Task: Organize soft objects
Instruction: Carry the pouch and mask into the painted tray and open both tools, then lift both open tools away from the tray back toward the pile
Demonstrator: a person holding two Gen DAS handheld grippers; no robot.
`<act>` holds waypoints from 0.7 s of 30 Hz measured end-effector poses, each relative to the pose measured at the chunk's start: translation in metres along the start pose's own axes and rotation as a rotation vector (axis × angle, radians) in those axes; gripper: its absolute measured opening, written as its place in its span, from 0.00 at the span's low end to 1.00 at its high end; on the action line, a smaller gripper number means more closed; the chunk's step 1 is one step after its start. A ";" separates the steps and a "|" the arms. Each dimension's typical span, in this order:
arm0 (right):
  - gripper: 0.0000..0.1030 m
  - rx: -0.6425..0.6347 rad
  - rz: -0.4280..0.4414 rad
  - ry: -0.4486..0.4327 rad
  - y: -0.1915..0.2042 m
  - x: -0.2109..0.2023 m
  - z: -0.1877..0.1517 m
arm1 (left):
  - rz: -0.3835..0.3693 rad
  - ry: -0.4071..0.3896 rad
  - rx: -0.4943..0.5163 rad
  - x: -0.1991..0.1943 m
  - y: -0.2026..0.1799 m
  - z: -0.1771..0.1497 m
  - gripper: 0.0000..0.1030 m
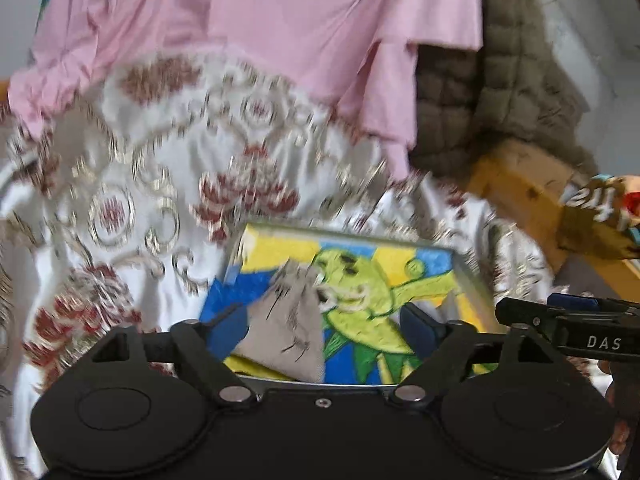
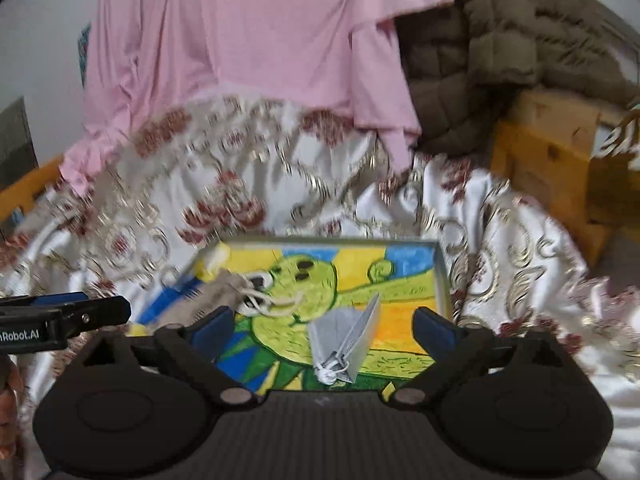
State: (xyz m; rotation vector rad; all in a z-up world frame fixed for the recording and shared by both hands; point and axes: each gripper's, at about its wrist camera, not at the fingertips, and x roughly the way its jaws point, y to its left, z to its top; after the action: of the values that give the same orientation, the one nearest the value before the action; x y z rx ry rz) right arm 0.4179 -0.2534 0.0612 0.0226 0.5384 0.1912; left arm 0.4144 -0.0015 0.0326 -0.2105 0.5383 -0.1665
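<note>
A shallow tray with a green cartoon creature drawn on its floor lies on the patterned cloth. A beige drawstring pouch rests in the tray's left part. My left gripper hovers over it, open, its blue pads clear of the fabric. In the right wrist view the tray holds the pouch and a grey folded fabric piece with a white cord. My right gripper stands wide open above that grey piece, with nothing gripped. Each gripper's fingers show at the edge of the other's view.
A white satin cloth with red and gold flowers covers the surface. A pink garment hangs behind it, beside a brown quilted jacket. Yellow cardboard boxes and a printed bag stand at the right.
</note>
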 end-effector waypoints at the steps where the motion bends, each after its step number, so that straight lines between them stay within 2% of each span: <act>1: 0.98 0.001 -0.001 -0.018 0.002 -0.010 0.001 | -0.004 -0.026 0.015 -0.014 -0.005 0.000 0.88; 5: 1.00 0.009 -0.003 -0.092 0.009 -0.064 0.001 | -0.011 -0.106 0.054 -0.063 -0.021 -0.002 0.92; 9: 1.00 0.029 -0.003 -0.152 0.015 -0.115 -0.005 | -0.028 -0.160 0.052 -0.109 -0.028 -0.009 0.96; 15: 1.00 0.044 0.003 -0.214 0.027 -0.177 -0.027 | -0.032 -0.221 0.045 -0.170 -0.037 -0.028 0.99; 21: 1.00 0.025 -0.021 -0.236 0.047 -0.225 -0.058 | -0.012 -0.270 0.070 -0.220 -0.043 -0.053 0.99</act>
State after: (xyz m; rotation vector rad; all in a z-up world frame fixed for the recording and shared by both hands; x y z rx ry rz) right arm 0.1911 -0.2513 0.1286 0.0635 0.3054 0.1586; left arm 0.1958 -0.0046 0.1061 -0.1653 0.2622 -0.1656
